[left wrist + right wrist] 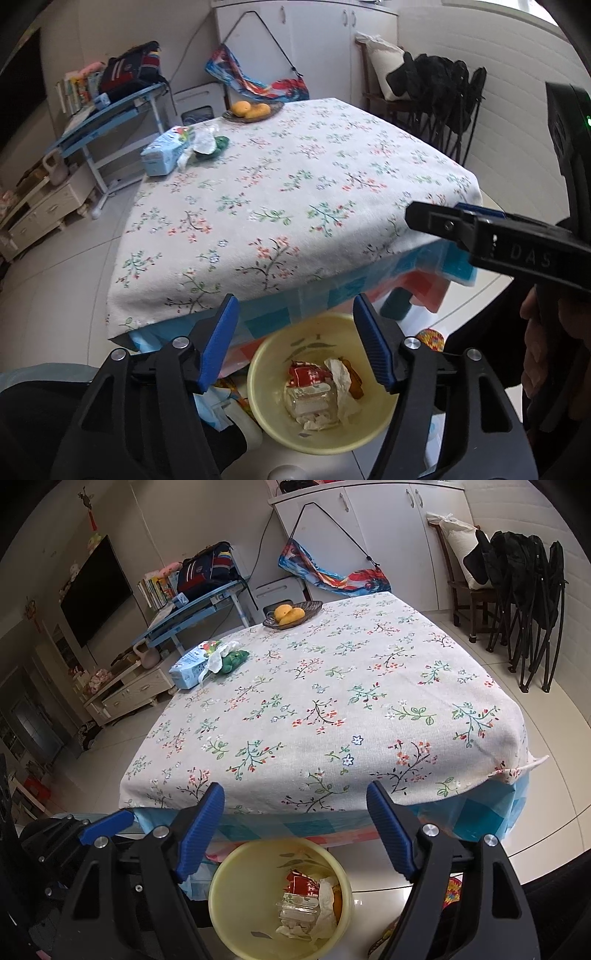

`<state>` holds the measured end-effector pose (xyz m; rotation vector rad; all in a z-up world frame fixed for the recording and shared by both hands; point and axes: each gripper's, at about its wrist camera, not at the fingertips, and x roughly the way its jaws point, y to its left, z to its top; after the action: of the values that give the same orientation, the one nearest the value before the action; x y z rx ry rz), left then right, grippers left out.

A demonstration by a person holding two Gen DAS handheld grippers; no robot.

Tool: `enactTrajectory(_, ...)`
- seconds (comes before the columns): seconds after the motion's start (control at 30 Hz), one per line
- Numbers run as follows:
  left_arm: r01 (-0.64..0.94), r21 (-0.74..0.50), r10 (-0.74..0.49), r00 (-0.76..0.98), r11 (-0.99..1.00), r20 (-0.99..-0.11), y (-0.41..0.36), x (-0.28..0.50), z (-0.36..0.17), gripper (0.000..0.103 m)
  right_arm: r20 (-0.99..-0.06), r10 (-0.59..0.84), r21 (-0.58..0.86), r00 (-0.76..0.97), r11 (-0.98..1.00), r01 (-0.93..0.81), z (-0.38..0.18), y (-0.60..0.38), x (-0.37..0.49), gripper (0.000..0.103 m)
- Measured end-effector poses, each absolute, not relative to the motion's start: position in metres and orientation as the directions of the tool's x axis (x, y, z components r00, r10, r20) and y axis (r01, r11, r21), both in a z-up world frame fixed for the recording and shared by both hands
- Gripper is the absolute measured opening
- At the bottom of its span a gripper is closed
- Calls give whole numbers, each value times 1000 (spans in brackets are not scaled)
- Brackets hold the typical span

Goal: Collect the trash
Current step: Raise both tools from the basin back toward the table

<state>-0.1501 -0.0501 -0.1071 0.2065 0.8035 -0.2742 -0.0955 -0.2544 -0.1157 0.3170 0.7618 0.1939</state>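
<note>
Trash [321, 391], wrappers and crumpled paper, lies in the yellow bin [266, 417] on the floor just below the table's near edge [295, 808]. Left gripper [295, 343] and right gripper [295, 830] hover above its rim, jaws apart, empty. The floral tablecloth [332, 701] is mostly bare; a tissue pack [192, 666] sits near its far left edge.

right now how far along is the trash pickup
Done: the yellow bin already holds a red wrapper, crumpled paper and a clear plastic container. In hand: nothing; the left gripper and the right gripper both stand open above the bin. Left: possibly the crumpled white tissue beside the tissue pack at the table's far edge.
</note>
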Motion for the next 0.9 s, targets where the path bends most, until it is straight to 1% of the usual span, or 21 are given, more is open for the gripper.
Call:
enactTrajectory(0.33,253,88,-121,705,963,-698,-41,-148,-101,71,-646,285,348,708,936,-58,-116,-254,-96,77)
enactTrajectory(0.6,189,69,-94,733,979,-673,-29,-145,-95,78,-645,283,338,710,939,-67,-113,-254,-96,77)
enactTrajectory(0.9,95,-2,-74,768,996,-637,-3,-122,-70,83,-633,311,332,709,936,-115,-107,-241,-91,77)
